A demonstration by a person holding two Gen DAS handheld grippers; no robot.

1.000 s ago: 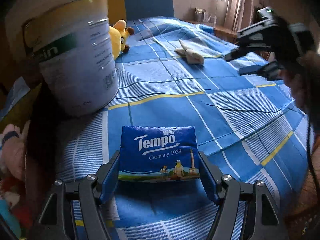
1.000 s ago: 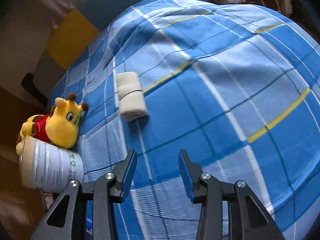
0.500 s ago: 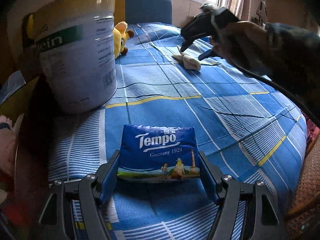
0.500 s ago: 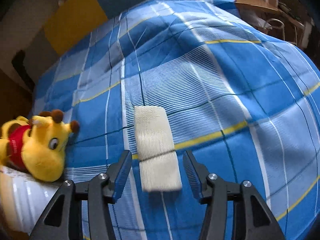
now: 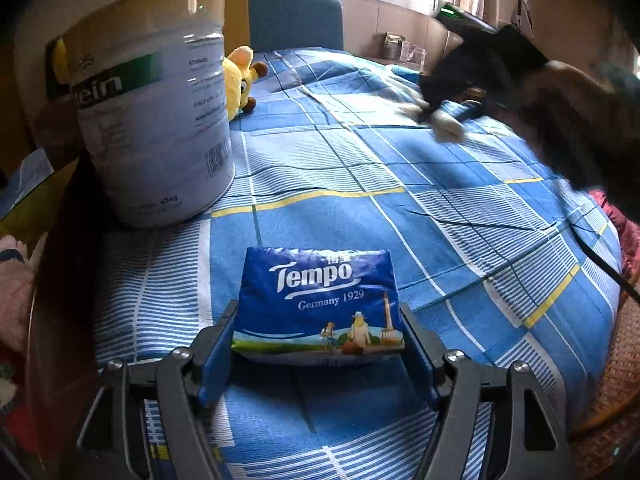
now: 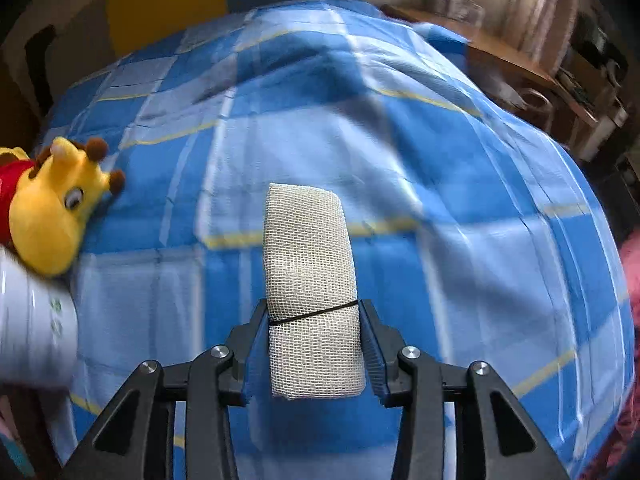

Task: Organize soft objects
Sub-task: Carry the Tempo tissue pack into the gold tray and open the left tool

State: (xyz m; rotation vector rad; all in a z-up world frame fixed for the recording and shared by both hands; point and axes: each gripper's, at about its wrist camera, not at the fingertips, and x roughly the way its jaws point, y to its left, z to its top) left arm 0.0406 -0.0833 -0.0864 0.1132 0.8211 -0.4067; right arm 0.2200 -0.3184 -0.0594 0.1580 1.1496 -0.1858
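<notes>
The right gripper (image 6: 314,342) was up in the air over the bed a second ago. Now it has come down onto the white gauze roll (image 6: 312,292), and its jaws have just been closing. The roll sits between the two pads at the bottom middle of the right wrist view, and both pads look pressed against its sides. A thin black band goes around the roll. It lies on the blue checked bedsheet (image 6: 460,200).

In the left wrist view, the right gripper shows as a dark blur at the upper right, with the gauze roll under it.

The left gripper (image 5: 318,340) has not moved. It is clamped on the blue tissue pack (image 5: 320,304) at the bottom middle of its view, one pad on each side.

A big white tin can (image 5: 152,120) stands on the bed at the upper left of the left wrist view. A yellow plush toy (image 5: 240,76) lies just behind it. In the right wrist view the toy is at the left edge, touching the can.
</notes>
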